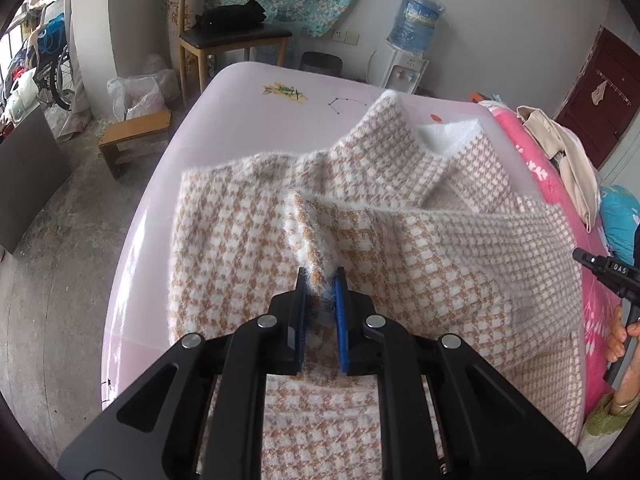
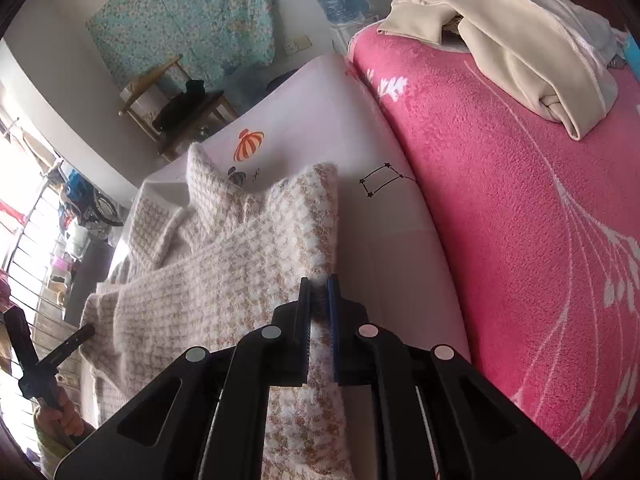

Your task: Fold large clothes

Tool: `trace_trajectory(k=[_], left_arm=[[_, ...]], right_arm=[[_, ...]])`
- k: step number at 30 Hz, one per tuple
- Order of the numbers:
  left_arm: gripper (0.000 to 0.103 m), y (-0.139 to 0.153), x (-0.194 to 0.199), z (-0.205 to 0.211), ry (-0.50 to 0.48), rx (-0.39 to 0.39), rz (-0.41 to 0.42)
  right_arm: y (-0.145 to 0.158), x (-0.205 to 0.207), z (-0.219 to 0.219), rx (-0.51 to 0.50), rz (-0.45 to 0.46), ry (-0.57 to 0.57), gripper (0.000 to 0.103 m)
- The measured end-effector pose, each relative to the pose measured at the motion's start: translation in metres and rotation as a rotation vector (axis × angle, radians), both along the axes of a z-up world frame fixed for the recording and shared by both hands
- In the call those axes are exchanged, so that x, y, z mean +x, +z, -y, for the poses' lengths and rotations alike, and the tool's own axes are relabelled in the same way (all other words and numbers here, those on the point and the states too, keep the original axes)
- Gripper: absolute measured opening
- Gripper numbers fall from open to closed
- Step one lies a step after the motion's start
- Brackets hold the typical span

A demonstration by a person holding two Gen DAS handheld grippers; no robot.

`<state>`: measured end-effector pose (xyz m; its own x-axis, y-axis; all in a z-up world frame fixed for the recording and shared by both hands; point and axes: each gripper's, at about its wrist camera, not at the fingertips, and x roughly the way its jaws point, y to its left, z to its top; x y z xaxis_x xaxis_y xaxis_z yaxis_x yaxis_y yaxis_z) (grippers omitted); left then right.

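A fuzzy tan-and-white houndstooth knitted garment (image 1: 248,216) lay spread across a pale pink tabletop (image 1: 240,92), collar toward twelve o'clock. The left hand-held gripper (image 1: 322,280) was clamped on a raised fold at six o'clock, and the right hand-held gripper (image 2: 319,284) was clamped on the garment's right edge, likely so both could carry the cloth over into a fold.

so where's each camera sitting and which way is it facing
Left wrist: rides the left gripper, looking down along its fingers across the checked garment on the pale sheet toward the chair; a hand holding the other tool shows at right.
Right wrist: rides the right gripper, shut on the garment's edge, pink blanket at right; a hand with the other tool at lower left.
Shared: garment, sheet, chair, water bottle.
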<state>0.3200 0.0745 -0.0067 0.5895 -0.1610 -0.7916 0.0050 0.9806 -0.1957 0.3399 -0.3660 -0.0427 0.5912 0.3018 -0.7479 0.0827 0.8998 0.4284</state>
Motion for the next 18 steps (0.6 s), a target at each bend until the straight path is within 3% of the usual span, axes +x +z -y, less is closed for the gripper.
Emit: trace_trajectory(k=[7, 12, 14, 17, 18], left_arm=[[0.012, -0.033, 0.010, 0.003, 0.001, 0.011, -0.097], [0.020, -0.035, 0.003, 0.001, 0.008, 0.027, -0.076], [0.027, -0.030, 0.001, -0.001, 0.017, 0.036, -0.060], [0.031, -0.012, -0.010, -0.008, 0.031, 0.021, 0.024], [0.032, -0.005, -0.012, -0.008, 0.029, 0.016, 0.057]], right_arm=[[-0.022, 0.008, 0.013, 0.047, -0.038, -0.041, 0.007], [-0.014, 0.009, 0.019, -0.063, -0.048, -0.101, 0.007], [-0.003, 0.003, 0.027, -0.052, -0.030, -0.110, 0.008], [0.023, -0.013, 0.019, -0.092, 0.037, -0.063, 0.010], [0.030, -0.017, 0.010, -0.106, 0.060, -0.025, 0.016]])
